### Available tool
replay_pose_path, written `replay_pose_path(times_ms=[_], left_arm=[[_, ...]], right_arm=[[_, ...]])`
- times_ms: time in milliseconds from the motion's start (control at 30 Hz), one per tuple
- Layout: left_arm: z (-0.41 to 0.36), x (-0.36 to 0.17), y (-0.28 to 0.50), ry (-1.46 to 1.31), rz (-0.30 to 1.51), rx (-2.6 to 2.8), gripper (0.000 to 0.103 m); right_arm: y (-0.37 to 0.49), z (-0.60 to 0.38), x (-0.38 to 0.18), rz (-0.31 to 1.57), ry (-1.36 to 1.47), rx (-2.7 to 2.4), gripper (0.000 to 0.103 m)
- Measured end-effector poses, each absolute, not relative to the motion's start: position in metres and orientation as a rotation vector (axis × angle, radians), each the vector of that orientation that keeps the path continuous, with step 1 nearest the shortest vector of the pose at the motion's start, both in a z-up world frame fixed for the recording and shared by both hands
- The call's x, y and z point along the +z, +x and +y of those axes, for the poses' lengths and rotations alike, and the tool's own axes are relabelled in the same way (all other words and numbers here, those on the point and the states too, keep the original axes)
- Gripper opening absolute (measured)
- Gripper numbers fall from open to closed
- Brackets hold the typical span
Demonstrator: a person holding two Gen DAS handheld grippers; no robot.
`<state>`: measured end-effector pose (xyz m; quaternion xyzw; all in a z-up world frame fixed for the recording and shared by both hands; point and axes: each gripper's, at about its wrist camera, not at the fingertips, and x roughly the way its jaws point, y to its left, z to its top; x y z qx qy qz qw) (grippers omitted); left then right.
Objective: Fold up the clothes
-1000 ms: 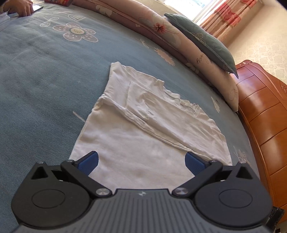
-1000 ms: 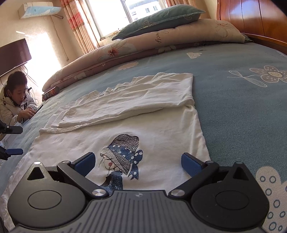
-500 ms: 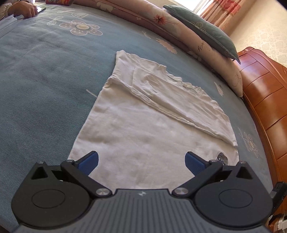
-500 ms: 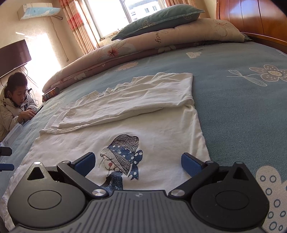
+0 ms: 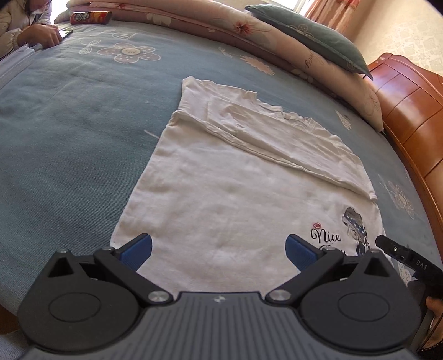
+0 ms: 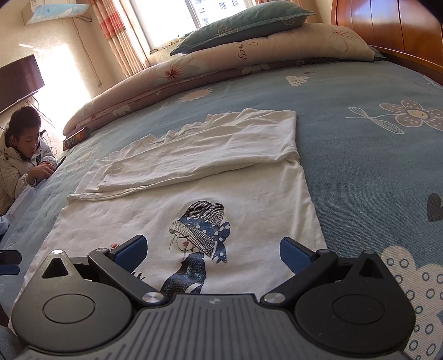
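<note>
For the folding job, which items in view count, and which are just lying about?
In the job: white T-shirt, partly folded; left gripper and right gripper, both open.

Lying about: teal pillow, rolled floral quilt, snack can, seated person.

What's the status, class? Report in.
Both hand-held grippers, left and right, open, empty. Shirt flat on bed, far side folded in. Nothing blocking.

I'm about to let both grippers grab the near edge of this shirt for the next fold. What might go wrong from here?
1. The far flap already folded over the white T-shirt lies loose; a quick lift may slide it open.
2. The left gripper and right gripper are both open and sit at different spots along the near edge, so the fold may come out skewed.
</note>
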<state>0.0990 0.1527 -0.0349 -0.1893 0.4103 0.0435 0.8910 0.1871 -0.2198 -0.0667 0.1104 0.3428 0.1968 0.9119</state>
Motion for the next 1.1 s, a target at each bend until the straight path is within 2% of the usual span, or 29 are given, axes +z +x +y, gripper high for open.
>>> replay_pose_path(times_ms=[300, 433, 567, 867, 1100], left_arm=[[0.062, -0.065, 0.083, 0.039, 0.786, 0.048, 0.102], [0.061, -0.085, 0.079, 0.009, 0.819, 0.023, 0.103], [0.065, -0.088, 0.075, -0.016, 0.796, 0.020, 0.103], [0.066, -0.090, 0.069, -0.007, 0.764, -0.008, 0.103], [0.069, -0.092, 0.062, 0.006, 0.732, -0.049, 0.102]], right_arm=[[0.142, -0.189, -0.068, 0.686, -0.014, 0.382, 0.103], [0.123, -0.170, -0.091, 0.666, -0.153, 0.365, 0.103], [0.127, -0.176, -0.091, 0.697, -0.078, 0.345, 0.103], [0.121, -0.172, -0.091, 0.692, -0.103, 0.337, 0.103], [0.079, -0.175, -0.092, 0.681, -0.159, 0.315, 0.103]])
